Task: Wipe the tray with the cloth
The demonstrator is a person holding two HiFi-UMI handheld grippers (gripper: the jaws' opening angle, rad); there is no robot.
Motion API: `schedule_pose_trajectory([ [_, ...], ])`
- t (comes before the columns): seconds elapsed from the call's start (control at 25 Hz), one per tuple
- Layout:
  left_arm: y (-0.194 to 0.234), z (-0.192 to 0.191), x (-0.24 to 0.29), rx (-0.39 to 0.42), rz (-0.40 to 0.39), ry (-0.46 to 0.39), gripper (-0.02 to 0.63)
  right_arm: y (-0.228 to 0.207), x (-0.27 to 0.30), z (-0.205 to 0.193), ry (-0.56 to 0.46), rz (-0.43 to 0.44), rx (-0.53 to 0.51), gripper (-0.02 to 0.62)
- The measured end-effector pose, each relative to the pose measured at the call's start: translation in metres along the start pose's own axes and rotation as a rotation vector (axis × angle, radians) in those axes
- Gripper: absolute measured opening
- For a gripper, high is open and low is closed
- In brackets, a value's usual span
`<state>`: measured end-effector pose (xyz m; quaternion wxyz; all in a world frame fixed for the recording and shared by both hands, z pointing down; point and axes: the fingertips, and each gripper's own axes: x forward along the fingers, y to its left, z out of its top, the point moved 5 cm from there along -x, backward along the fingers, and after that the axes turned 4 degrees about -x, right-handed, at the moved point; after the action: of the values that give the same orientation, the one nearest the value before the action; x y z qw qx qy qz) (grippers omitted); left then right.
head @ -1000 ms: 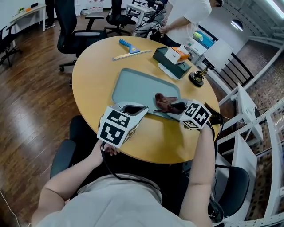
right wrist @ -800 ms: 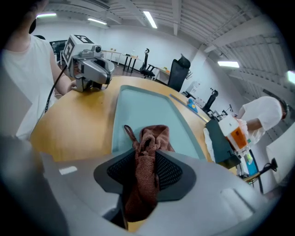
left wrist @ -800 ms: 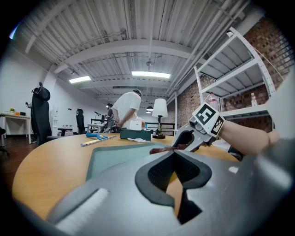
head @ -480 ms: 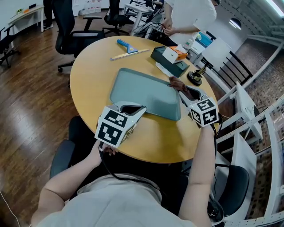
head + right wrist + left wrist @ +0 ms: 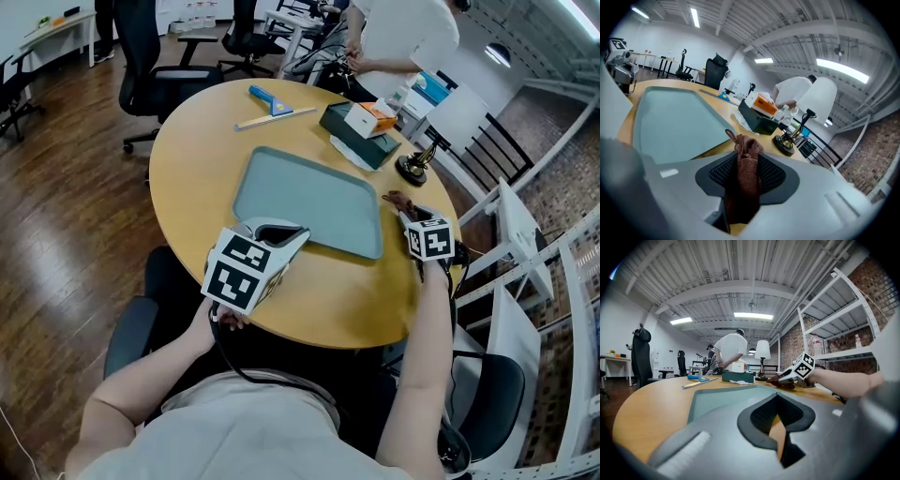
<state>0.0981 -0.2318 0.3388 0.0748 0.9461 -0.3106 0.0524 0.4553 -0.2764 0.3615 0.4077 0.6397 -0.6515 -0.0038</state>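
Room: office with a dark wood floor (image 5: 56,234), office chairs (image 5: 159,66) behind and white shelving (image 5: 562,309) on the right.
Counter: round, yellow-topped counter (image 5: 187,178) that carries everything below.
Tray: grey-green tray (image 5: 305,202) lying flat in the middle of the counter, its surface bare.
Cloth: brown cloth (image 5: 747,164), bunched and off the tray, over the counter just beside the tray's right edge.
Right claw: right claw (image 5: 410,214) is clamped on the cloth, which sticks out past the tips; it sits between the tray and the lamp base (image 5: 413,167).
Left claw: left claw (image 5: 277,230) is at the tray's near corner, jaws drawn together with nothing between them; contact with the tray cannot be told.
Far side of the tray: dark green box (image 5: 361,141) with a white-and-orange carton (image 5: 367,116) on it, white paper (image 5: 349,148) at its foot.
Far left: blue squeegee (image 5: 272,97) and a pale strip (image 5: 265,116), well apart from the tray.
Behind: person in white (image 5: 403,37) standing at the counter's far edge.
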Motion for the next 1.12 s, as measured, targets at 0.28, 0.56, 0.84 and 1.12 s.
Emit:
schedule_pose_trajectory([
  [0.28, 0.001, 0.001, 0.001, 0.005, 0.005, -0.008, 0.000, 0.016, 0.023, -0.023, 0.119, 0.092, -0.023, 0.146],
  [0.56, 0.000, 0.000, 0.001, 0.004, 0.004, -0.001, 0.000, 0.015, -0.001, 0.001, 0.057, 0.072, -0.057, 0.249],
  [0.84, 0.000, 0.000, 0.000, 0.002, 0.002, -0.003, 0.000, 0.023, -0.064, 0.048, -0.286, 0.051, 0.053, 0.088],
  [1.12, -0.002, -0.001, -0.001, 0.001, 0.000, -0.001, 0.000, 0.075, -0.114, 0.053, -0.563, 0.307, 0.275, 0.012],
])
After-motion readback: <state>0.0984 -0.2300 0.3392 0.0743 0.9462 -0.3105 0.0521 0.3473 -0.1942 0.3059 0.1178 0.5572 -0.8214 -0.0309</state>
